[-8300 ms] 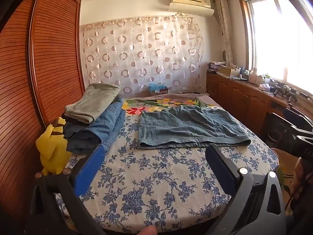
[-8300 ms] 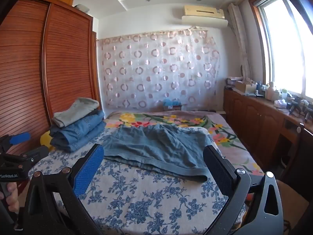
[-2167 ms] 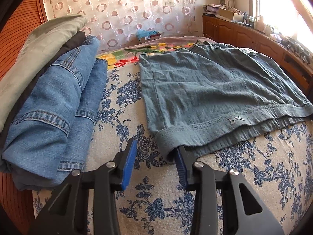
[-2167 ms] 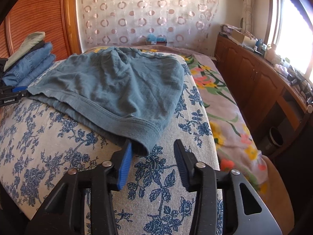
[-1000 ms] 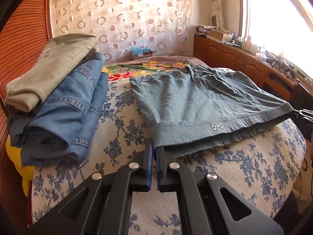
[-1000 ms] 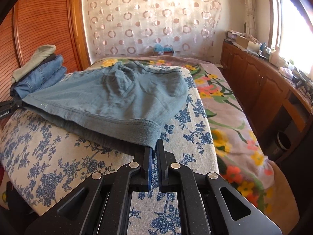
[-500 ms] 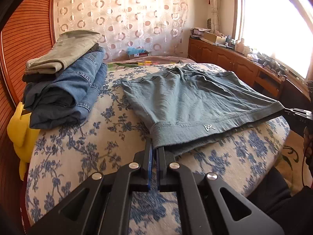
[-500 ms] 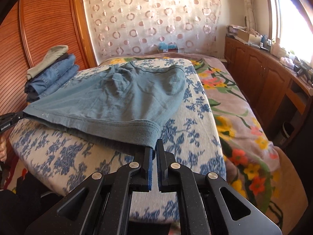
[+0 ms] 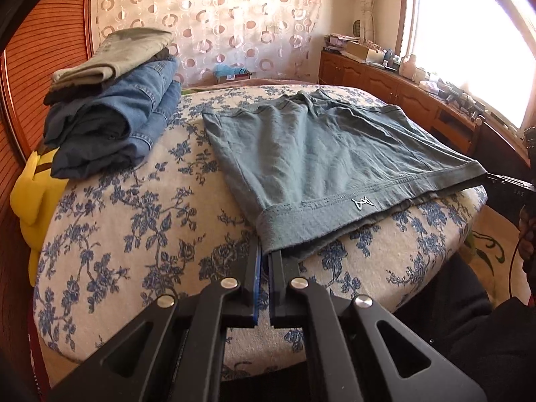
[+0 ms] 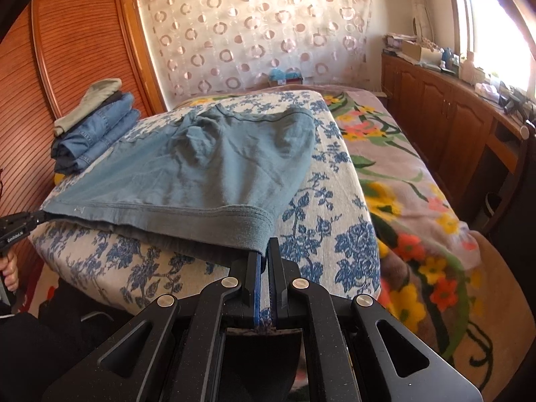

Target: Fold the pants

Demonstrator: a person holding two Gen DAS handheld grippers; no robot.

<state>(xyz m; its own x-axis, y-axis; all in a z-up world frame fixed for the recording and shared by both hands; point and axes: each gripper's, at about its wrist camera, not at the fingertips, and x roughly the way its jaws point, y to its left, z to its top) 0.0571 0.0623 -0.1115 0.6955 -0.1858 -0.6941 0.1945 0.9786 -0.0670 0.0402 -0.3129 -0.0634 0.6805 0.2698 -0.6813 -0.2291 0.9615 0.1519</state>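
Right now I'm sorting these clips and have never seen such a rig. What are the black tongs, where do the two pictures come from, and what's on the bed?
No robot here: a person holds a two-finger gripper in each hand, each carrying a camera that looks along its fingers. One picture comes from the left gripper, the other from the right gripper. Both are shut on the waistband corners of the shorts, which lie spread on the bed; the band between them is raised. At the bed's left side sits a pile of folded clothes, with a yellow toy beside it.
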